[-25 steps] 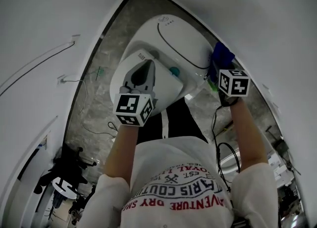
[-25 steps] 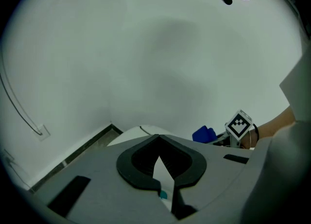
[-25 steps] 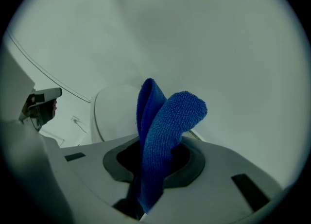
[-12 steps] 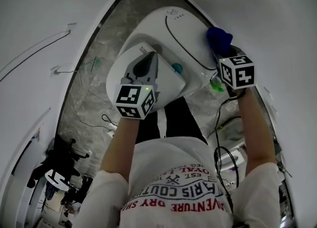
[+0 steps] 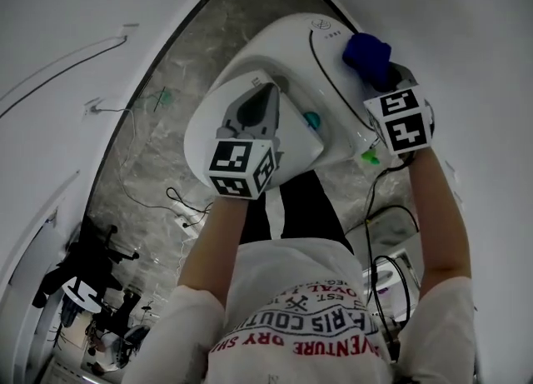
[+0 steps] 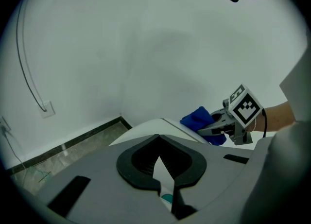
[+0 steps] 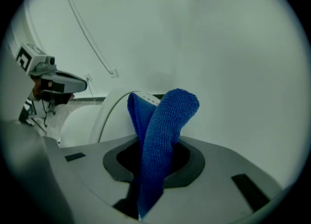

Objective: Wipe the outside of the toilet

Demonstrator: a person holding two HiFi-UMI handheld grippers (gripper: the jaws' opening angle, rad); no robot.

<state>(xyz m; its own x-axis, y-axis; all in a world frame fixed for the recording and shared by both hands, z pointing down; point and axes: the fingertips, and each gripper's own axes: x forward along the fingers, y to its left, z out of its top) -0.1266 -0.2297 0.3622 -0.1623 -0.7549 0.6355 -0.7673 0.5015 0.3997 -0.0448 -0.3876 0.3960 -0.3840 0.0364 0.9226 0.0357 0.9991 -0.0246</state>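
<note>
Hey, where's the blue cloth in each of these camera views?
Head view: cloth upper right, at the toilet's right edge.
Left gripper view: right of centre, held by the right gripper.
Right gripper view: centre, clamped between the jaws.
Shared landmark: the white toilet.

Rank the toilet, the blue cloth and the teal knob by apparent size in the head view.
1. toilet, largest by far.
2. blue cloth, partly hidden by the right hand-held gripper.
3. teal knob, smallest.
</note>
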